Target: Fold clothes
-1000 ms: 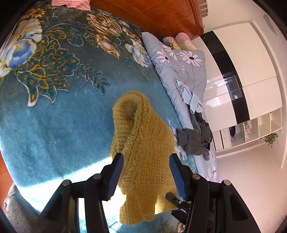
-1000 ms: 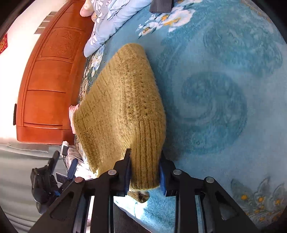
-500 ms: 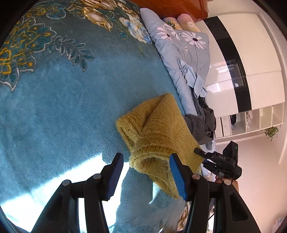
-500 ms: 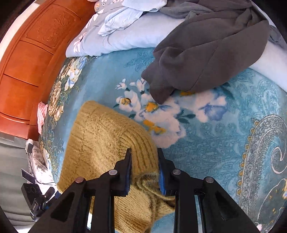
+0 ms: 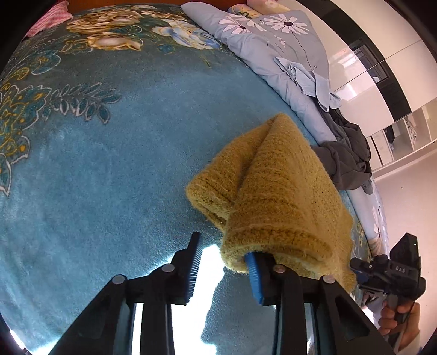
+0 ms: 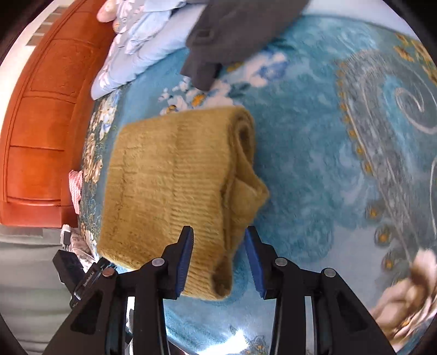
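A mustard-yellow knitted sweater (image 5: 275, 188) lies folded into a thick bundle on the blue floral blanket (image 5: 109, 169). My left gripper (image 5: 224, 262) is open; the sweater's near edge drapes over its right finger, with nothing between the jaws. In the right wrist view the sweater (image 6: 169, 185) shows as a folded rectangle. My right gripper (image 6: 218, 256) is open, its jaws standing either side of the sweater's near corner without pinching it. The right gripper also shows in the left wrist view (image 5: 390, 273), at the far right.
A dark grey garment (image 5: 347, 158) lies in a heap beyond the sweater, next to a light blue floral duvet (image 5: 275, 49). An orange wooden headboard (image 6: 41, 123) stands at the left. A pink cloth (image 5: 49, 19) lies at the far blanket edge.
My right gripper has opened and let go of the sweater, which has been folded over into a compact bundle. The sweater's edge now rests on my left gripper's right finger.
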Action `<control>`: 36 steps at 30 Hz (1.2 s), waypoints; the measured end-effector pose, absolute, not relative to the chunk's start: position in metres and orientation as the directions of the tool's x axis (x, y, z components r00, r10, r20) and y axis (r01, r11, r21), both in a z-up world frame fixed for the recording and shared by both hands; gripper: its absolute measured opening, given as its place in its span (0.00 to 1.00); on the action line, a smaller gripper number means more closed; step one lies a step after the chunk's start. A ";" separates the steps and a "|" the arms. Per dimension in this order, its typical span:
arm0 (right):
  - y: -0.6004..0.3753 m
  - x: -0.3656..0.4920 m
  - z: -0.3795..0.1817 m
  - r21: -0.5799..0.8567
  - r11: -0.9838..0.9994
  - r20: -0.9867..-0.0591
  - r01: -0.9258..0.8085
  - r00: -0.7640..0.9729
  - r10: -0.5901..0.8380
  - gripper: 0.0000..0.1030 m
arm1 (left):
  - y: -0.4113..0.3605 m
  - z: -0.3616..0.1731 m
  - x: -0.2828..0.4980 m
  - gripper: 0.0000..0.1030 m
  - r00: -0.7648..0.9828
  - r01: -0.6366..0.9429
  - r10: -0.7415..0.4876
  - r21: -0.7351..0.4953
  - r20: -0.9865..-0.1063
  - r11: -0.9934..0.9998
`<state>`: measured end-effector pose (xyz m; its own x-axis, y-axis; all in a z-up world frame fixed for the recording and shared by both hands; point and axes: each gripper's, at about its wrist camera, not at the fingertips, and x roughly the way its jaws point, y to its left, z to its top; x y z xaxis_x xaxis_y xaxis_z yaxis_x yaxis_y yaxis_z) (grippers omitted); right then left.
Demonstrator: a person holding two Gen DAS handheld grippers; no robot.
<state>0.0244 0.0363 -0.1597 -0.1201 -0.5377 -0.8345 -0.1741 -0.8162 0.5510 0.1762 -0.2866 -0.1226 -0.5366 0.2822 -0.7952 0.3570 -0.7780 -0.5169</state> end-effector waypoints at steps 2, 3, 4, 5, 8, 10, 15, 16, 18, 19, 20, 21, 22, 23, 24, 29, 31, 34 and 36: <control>0.041 0.040 -0.176 0.588 -0.768 -0.807 -0.253 -0.124 -0.577 0.39 | -0.282 -0.116 0.174 0.16 -0.534 0.335 0.269 -0.493 -0.801 -0.803; 0.042 0.046 -0.182 0.611 -0.736 -0.787 -0.291 -0.129 -0.603 0.39 | -0.281 -0.112 0.171 0.15 -0.535 0.324 0.255 -0.474 -0.805 -0.819; 0.044 0.051 -0.186 0.634 -0.705 -0.767 -0.319 -0.142 -0.625 0.39 | -0.281 -0.108 0.167 0.15 -0.536 0.311 0.252 -0.466 -0.806 -0.828; 0.044 0.055 -0.187 0.649 -0.682 -0.753 -0.337 -0.157 -0.640 0.39 | -0.281 -0.105 0.162 0.14 -0.537 0.299 0.250 -0.458 -0.806 -0.837; 0.041 0.059 -0.184 0.674 -0.651 -0.731 -0.348 -0.191 -0.655 0.34 | -0.285 -0.092 0.142 0.14 -0.540 0.258 0.239 -0.430 -0.807 -0.865; 0.033 0.058 -0.175 0.680 -0.662 -0.729 -0.314 -0.201 -0.654 0.19 | -0.294 -0.071 0.131 0.14 -0.594 0.216 0.240 -0.440 -0.768 -0.872; 0.004 0.059 -0.146 0.676 -0.718 -0.735 -0.165 -0.223 -0.641 0.13 | -0.320 -0.069 0.119 0.14 -0.619 0.229 0.259 -0.486 -0.742 -0.843; -0.001 0.060 -0.148 0.657 -0.739 -0.751 -0.149 -0.210 -0.626 0.13 | -0.322 -0.081 0.117 0.14 -0.587 0.251 0.262 -0.481 -0.766 -0.840; -0.006 0.063 -0.157 0.623 -0.769 -0.780 -0.142 -0.185 -0.598 0.13 | -0.326 -0.104 0.118 0.14 -0.534 0.288 0.265 -0.468 -0.803 -0.836; -0.006 0.064 -0.164 0.612 -0.775 -0.790 -0.155 -0.172 -0.589 0.13 | -0.326 -0.112 0.123 0.14 -0.524 0.299 0.273 -0.475 -0.807 -0.828; -0.007 0.066 -0.170 0.601 -0.781 -0.799 -0.169 -0.159 -0.580 0.13 | -0.330 -0.114 0.130 0.17 -0.531 0.304 0.296 -0.504 -0.794 -0.808; -0.005 0.067 -0.176 0.593 -0.783 -0.805 -0.186 -0.153 -0.573 0.13 | -0.333 -0.116 0.137 0.17 -0.542 0.307 0.320 -0.537 -0.777 -0.786; -0.002 0.069 -0.180 0.584 -0.786 -0.812 -0.202 -0.149 -0.565 0.13 | -0.337 -0.118 0.144 0.18 -0.552 0.309 0.343 -0.569 -0.760 -0.762; 0.000 0.071 -0.184 0.575 -0.789 -0.818 -0.218 -0.145 -0.557 0.13 | -0.340 -0.117 0.150 0.19 -0.556 0.309 0.358 -0.587 -0.750 -0.748; 0.004 0.071 -0.183 0.584 -0.778 -0.812 -0.231 -0.160 -0.561 0.13 | -0.344 -0.114 0.156 0.22 -0.558 0.313 0.366 -0.597 -0.745 -0.739; 0.027 0.070 -0.173 0.617 -0.740 -0.785 -0.270 -0.277 -0.554 0.13 | -0.371 -0.089 0.163 0.49 -0.625 0.315 0.357 -0.643 -0.694 -0.699; 0.037 0.068 -0.172 0.642 -0.707 -0.764 -0.297 -0.334 -0.552 0.32 | -0.376 -0.083 0.147 0.67 -0.619 0.319 0.349 -0.632 -0.703 -0.707; 0.050 0.067 -0.176 0.689 -0.634 -0.720 -0.351 -0.422 -0.550 0.73 | -0.378 -0.092 0.109 0.69 -0.575 0.274 0.435 -0.664 -0.693 -0.695; 0.052 0.061 -0.181 0.713 -0.600 -0.698 -0.362 -0.444 -0.562 0.73 | -0.374 -0.106 0.084 0.69 -0.518 0.263 0.502 -0.688 -0.692 -0.677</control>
<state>0.0606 0.0518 -0.1814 -0.4438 -0.5620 -0.6980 -0.3622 -0.5999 0.7134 0.0841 -0.3743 -0.1056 -0.5179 0.5025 -0.6923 0.2627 -0.6768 -0.6877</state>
